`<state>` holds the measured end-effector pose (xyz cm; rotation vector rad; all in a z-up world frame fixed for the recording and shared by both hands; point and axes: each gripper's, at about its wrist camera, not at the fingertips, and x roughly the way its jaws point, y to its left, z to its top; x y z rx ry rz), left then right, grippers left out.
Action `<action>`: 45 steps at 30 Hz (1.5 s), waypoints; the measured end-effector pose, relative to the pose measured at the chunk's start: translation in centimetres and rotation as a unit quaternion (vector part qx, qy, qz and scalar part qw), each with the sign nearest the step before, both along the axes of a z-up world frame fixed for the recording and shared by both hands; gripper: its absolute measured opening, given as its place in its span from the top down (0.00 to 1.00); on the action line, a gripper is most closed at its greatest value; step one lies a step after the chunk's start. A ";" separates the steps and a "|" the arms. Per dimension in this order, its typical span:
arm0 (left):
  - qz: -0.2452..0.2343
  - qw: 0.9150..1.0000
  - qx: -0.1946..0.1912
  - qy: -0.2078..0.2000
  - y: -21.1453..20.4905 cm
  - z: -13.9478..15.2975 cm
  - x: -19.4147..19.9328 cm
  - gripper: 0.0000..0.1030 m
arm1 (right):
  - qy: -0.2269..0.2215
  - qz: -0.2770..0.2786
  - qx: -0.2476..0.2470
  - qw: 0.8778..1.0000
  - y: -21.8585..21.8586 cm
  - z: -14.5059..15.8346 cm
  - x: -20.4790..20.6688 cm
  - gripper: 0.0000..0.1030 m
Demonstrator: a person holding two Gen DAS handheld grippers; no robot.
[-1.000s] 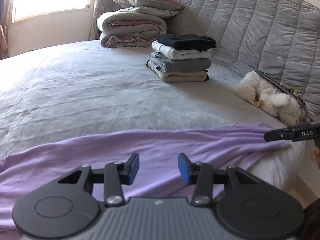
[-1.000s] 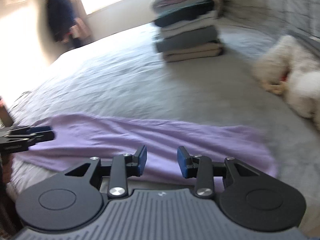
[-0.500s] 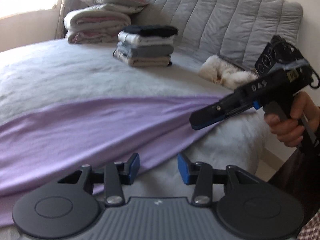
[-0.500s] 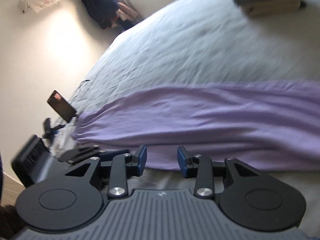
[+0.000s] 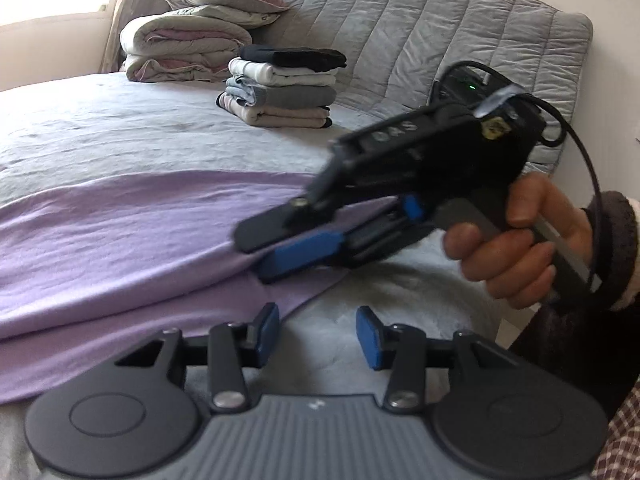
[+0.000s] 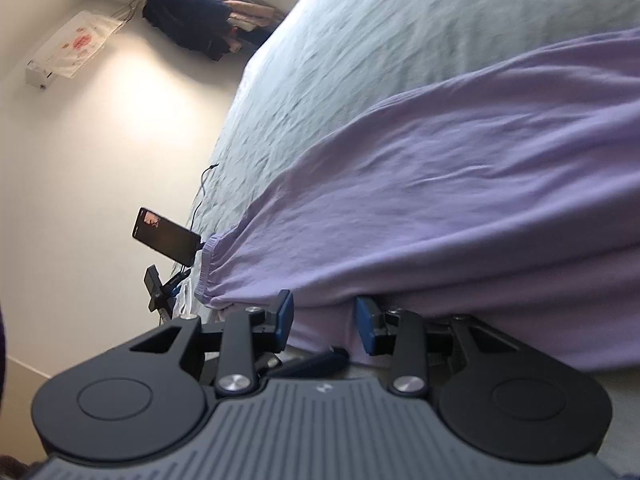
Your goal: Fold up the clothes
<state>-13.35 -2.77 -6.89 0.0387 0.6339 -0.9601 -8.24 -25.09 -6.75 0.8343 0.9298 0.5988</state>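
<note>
- Left gripper (image 5: pixel 317 334): jaws stand partly apart with nothing between the blue pads; the left pad sits just at the hem of the lilac garment (image 5: pixel 132 240), the right pad over bare grey bedspread (image 5: pixel 120 136).
- Right gripper (image 5: pixel 280 252): seen from the left wrist camera, just ahead of and above the left gripper, held in a hand (image 5: pixel 516 248). Its jaws straddle the garment's near edge, one finger above the cloth and one blue pad below; whether the pads press the cloth cannot be told.
- Right wrist view: that gripper's (image 6: pixel 324 320) pads stand partly apart with lilac cloth in the gap.
- Garment: spread in a long band across the near edge of the bed.
- Beyond, well apart: stack of folded clothes (image 5: pixel 280 88), rolled duvets with pillow (image 5: pixel 184 48), quilted headboard (image 5: pixel 420 32).
- To the right gripper's left, off the bed edge: phone on a stand (image 6: pixel 166 236).
</note>
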 end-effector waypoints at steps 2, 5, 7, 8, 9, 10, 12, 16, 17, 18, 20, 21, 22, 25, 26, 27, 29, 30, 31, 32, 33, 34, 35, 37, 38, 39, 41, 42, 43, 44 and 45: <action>-0.001 1.000 -0.004 0.002 0.1 -0.1 0.0 0.57 | -0.013 0.003 -0.003 1.000 0.8 0.1 0.2 0.62; 0.001 1.000 -0.009 0.007 0.3 0.0 0.1 0.57 | -0.024 0.004 0.000 1.000 1.8 -0.1 0.8 0.62; 0.004 1.000 -0.013 0.011 0.4 0.0 0.1 0.57 | -0.021 0.007 0.012 1.000 2.4 -0.1 1.2 0.62; 0.006 1.000 -0.015 0.015 0.5 0.1 0.1 0.57 | -0.015 0.011 0.022 1.000 2.7 -0.1 1.5 0.62; 0.010 1.000 -0.018 0.022 0.6 0.3 0.2 0.57 | -0.012 0.015 0.032 0.999 2.8 0.0 1.7 0.61; 0.012 0.999 -0.021 0.031 0.8 0.6 0.3 0.57 | -0.009 0.020 0.041 0.999 3.0 0.2 1.9 0.61; 0.018 0.999 -0.029 0.039 1.5 1.1 0.4 0.57 | -0.008 0.022 0.045 0.999 3.4 0.5 2.3 0.61; 0.039 0.997 -0.049 0.042 3.4 2.3 0.7 0.57 | -0.004 0.012 0.041 0.999 3.7 0.7 3.1 0.61; 0.049 0.996 -0.055 0.042 4.0 2.5 0.9 0.57 | 0.000 0.008 0.043 0.999 3.7 0.6 3.3 0.61; 0.060 0.995 -0.061 0.042 4.6 2.7 1.0 0.57 | 0.003 0.004 0.044 0.999 3.7 0.5 3.6 0.61; 0.085 0.993 -0.066 0.039 5.8 2.9 1.3 0.57 | 0.007 -0.001 0.048 0.999 3.8 0.4 3.8 0.61; 0.098 0.993 -0.064 0.034 6.4 3.0 1.4 0.57 | 0.009 -0.003 0.051 0.999 3.7 0.4 4.0 0.61; 0.111 0.992 -0.059 0.029 6.8 3.0 1.5 0.57 | 0.011 -0.005 0.053 0.999 3.8 0.4 4.1 0.61; 0.152 0.988 -0.036 0.019 7.8 3.0 1.8 0.59 | 0.006 -0.004 0.049 0.999 4.0 0.7 4.2 0.61; 0.166 0.985 -0.032 0.019 8.2 2.9 2.1 0.59 | 0.003 -0.001 0.044 0.999 4.2 0.8 4.3 0.61; 0.176 0.984 -0.032 0.021 8.6 2.7 2.4 0.59 | 0.000 0.002 0.037 0.999 4.5 0.9 4.4 0.61; 0.193 0.980 -0.033 0.027 9.3 2.3 2.7 0.59 | -0.011 0.013 0.016 1.000 5.1 1.3 4.6 0.61; 0.202 0.978 -0.034 0.035 9.7 2.1 3.0 0.59 | -0.020 0.020 0.000 1.000 5.5 1.6 4.7 0.61; 0.211 0.976 -0.036 0.047 10.1 1.8 3.4 0.59 | -0.034 0.030 -0.019 0.999 5.9 1.9 4.6 0.61; 0.221 0.973 -0.043 0.061 10.6 1.5 3.8 0.61 | -0.049 0.040 -0.040 0.997 6.3 2.3 4.6 0.61; 0.229 0.969 -0.057 0.077 11.2 1.1 4.2 0.61 | -0.066 0.052 -0.064 0.994 6.8 2.7 4.4 0.61; 0.235 0.965 -0.074 0.092 11.9 0.9 4.5 0.63 | -0.084 0.064 -0.091 0.990 7.3 3.0 4.3 0.61; 0.241 0.961 -0.089 0.107 12.5 0.7 4.8 0.63 | -0.102 0.078 -0.118 0.985 7.8 3.3 4.0 0.61; 0.252 0.952 -0.116 0.131 13.2 0.5 5.5 0.63 | -0.140 0.109 -0.170 0.969 8.8 3.8 3.3 0.61; 0.258 0.947 -0.127 0.141 13.5 0.4 5.7 0.63 | -0.160 0.125 -0.197 0.959 9.3 3.9 2.9 0.61; 0.263 0.943 -0.137 0.150 13.8 0.3 6.0 0.63 | -0.180 0.142 -0.223 0.947 9.9 3.9 2.4 0.61; 0.271 0.935 -0.157 0.167 14.3 0.1 6.5 0.63 | -0.219 0.166 -0.273 0.922 11.1 3.9 1.5 0.62; 0.274 0.931 -0.165 0.173 14.5 0.0 6.6 0.63 | -0.236 0.175 -0.295 0.909 11.7 3.8 1.1 0.63; 0.278 0.928 -0.172 0.178 14.7 0.0 6.7 0.63 | -0.252 0.181 -0.316 0.897 12.2 3.7 0.7 0.67; 0.281 0.926 -0.177 0.180 14.8 -0.1 6.7 0.63 | -0.266 0.185 -0.334 0.885 12.6 3.5 0.4 0.75; 0.284 0.924 -0.180 0.183 14.9 -0.1 6.8 0.63 | -0.277 0.185 -0.348 0.876 12.8 3.4 0.3 0.80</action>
